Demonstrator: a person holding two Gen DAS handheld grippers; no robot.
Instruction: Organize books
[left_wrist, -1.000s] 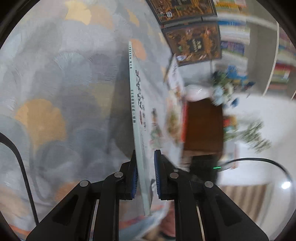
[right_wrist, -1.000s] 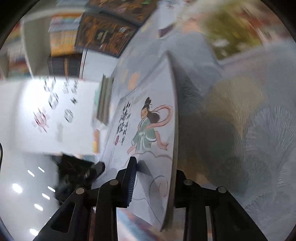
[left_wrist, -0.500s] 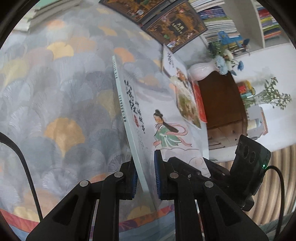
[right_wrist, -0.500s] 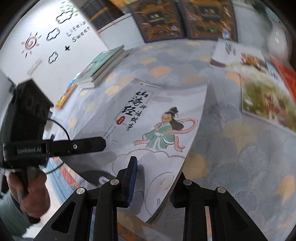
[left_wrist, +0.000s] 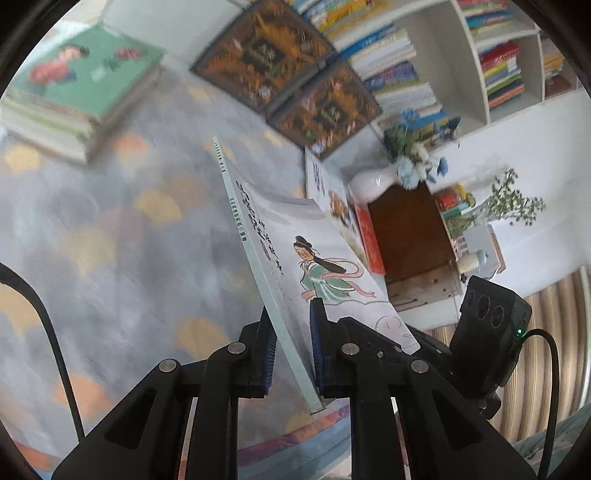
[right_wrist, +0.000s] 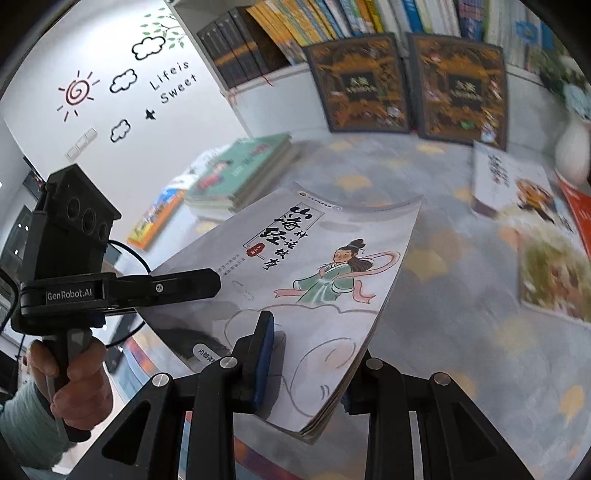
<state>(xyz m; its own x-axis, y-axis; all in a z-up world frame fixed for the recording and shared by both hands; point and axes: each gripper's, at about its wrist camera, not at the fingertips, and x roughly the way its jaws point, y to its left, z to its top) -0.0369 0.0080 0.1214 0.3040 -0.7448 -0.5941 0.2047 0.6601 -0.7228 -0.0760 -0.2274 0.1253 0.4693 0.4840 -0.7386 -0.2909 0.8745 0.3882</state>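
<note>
I held the picture book above the patterned table, tilted. My left fingers were clamped on its spine edge, my right fingers on its open page edge, both almost closed on it.

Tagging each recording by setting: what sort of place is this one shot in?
Probably a children's reading corner or home study. White bookshelves packed with colourful books line the wall, picture books lie on a patterned tablecloth, and a wall decal reads "Life is Sweet" beside a drawn sun and clouds.
</note>
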